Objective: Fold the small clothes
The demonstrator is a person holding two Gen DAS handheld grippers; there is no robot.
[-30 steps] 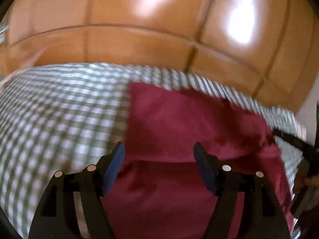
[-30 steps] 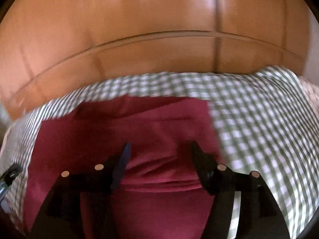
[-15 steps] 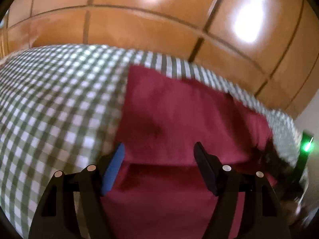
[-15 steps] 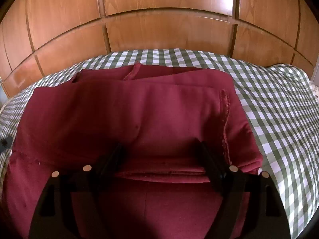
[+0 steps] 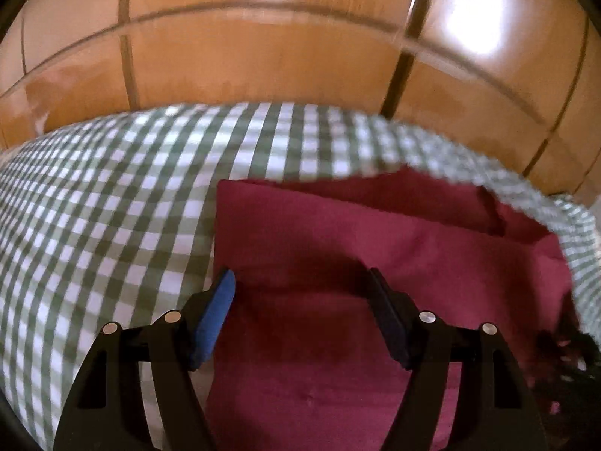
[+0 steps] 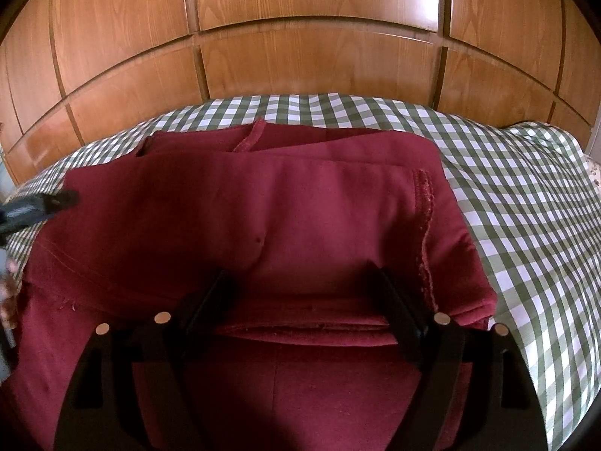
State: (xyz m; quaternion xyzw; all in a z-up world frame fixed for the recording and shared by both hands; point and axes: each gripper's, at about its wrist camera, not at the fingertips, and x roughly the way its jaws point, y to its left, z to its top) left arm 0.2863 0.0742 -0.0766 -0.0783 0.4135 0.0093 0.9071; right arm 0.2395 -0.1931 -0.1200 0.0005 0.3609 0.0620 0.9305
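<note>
Maroon garment (image 6: 263, 225) lies part-folded on the green-checked bedspread (image 6: 526, 206), before the wooden wardrobe panels (image 6: 300, 56) that fill the top of both views; we see a folded-over upper layer whose near edge runs straight across the right wrist view, from about 9 o'clock to 3 o'clock, so we judge the long axis of the bundle to lie side to side, with a raw stitched seam running down its 3 o'clock side. Our right gripper (image 6: 304, 297) stands wide over that near fold edge, its pads straddling the cloth without pressing on it, while our left gripper (image 5: 300, 300), seen blurred, stands wide over the garment's left portion, close to its straight 9 o'clock edge, nothing pinched. We judge the fabric soft, light and limp, likely to sag and slip out of a shallow pinch, so the doubled fold edge or a corner where the layers stack looks the surest place to take hold, with both layers caught together
</note>
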